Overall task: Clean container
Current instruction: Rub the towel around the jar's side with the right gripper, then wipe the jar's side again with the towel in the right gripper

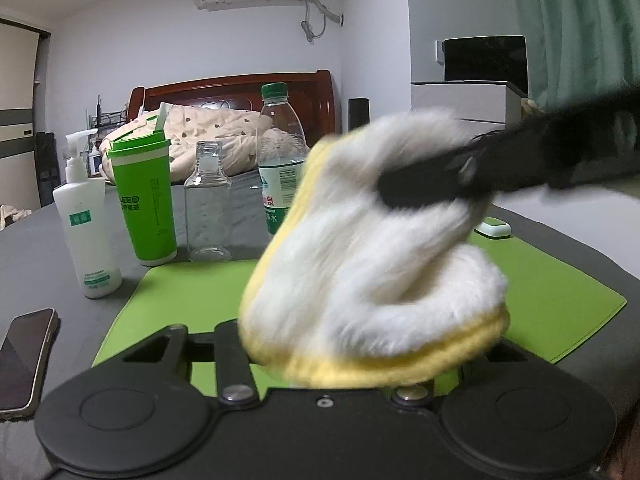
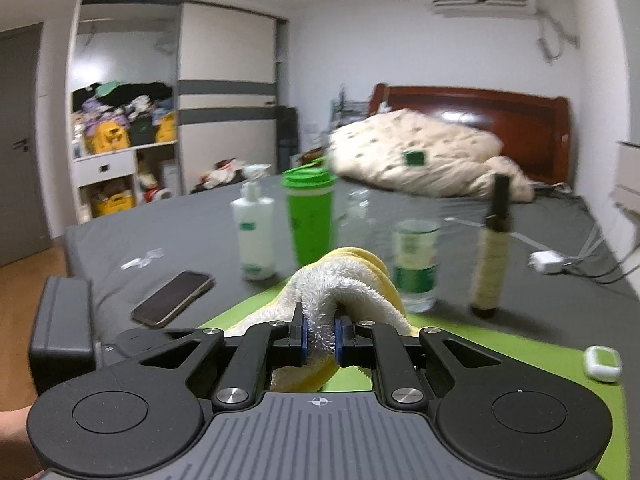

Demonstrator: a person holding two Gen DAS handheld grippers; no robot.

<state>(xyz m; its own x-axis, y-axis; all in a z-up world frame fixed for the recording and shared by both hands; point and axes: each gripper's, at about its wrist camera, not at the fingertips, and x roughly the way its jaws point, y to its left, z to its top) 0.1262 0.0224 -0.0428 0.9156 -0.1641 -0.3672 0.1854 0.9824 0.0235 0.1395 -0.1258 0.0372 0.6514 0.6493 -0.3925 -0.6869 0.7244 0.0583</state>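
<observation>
Jaws of the right gripper (image 2: 320, 338) clamped on cloth (image 2: 344, 280); left jaws hidden (cannot tell). Clear bottle (image 1: 208, 204) upright, ahead-left of left gripper, nearer it.

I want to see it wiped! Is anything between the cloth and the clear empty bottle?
Nothing visible does. Only bare green mat lies between the cloth, pinched in the right gripper, and the clear bottle.

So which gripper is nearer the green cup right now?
Hard to rank. The right gripper, shut on the cloth, has the green cup ahead, slightly left. From the left wrist view the cup stands ahead-left, beyond the mat; the left gripper's fingertips are hidden.
</observation>
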